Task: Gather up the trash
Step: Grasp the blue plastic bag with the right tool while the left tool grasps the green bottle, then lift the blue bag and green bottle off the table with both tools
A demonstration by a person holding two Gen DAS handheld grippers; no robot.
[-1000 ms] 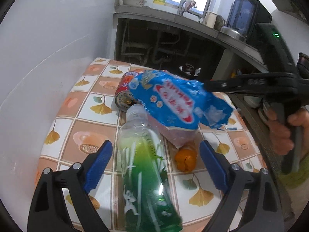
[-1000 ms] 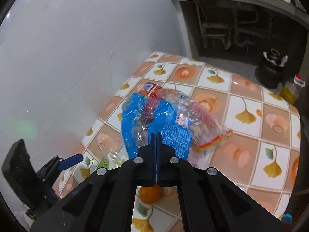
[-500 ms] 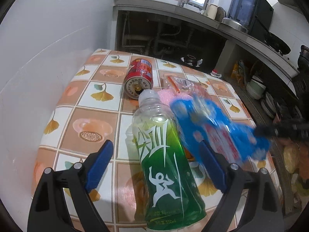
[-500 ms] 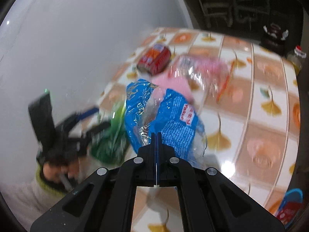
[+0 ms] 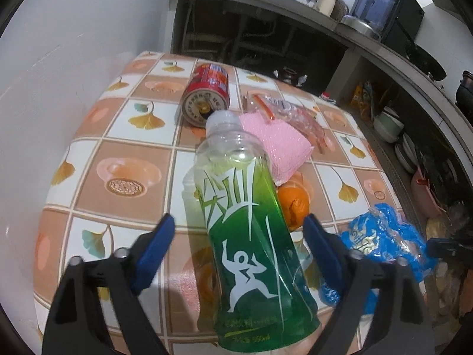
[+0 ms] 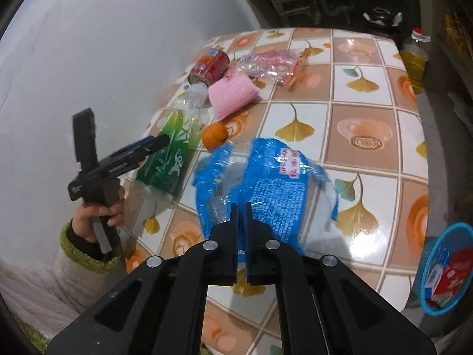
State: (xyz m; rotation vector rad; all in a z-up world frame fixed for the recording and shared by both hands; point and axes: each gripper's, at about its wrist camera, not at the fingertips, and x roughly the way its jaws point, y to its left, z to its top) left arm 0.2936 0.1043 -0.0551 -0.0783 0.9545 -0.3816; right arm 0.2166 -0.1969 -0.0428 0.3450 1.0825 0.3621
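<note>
My right gripper [image 6: 240, 207] is nearly shut on a crumpled blue plastic bag [image 6: 266, 183], held above the near part of the tiled table [image 6: 369, 136]; the bag also shows in the left wrist view [image 5: 384, 245]. My left gripper [image 5: 239, 236] is open around a green plastic bottle [image 5: 251, 236] lying on the table, its pads apart from the bottle's sides. Beyond the bottle lie an orange [image 5: 292, 204], a pink sponge cloth [image 5: 275, 148], a red can [image 5: 207, 94] on its side and a clear wrapper [image 5: 289, 112].
A blue trash basket [image 6: 443, 269] with some packaging inside stands off the table's right near corner. A white wall [image 6: 103, 59] runs along the table's left side. A bottle of yellow oil [image 6: 415, 59] stands on the floor past the far edge.
My right gripper has carried the blue bag off the pile, back toward the near right of the table. Its jaws have parted slightly. The left gripper stays open around the bottle.
</note>
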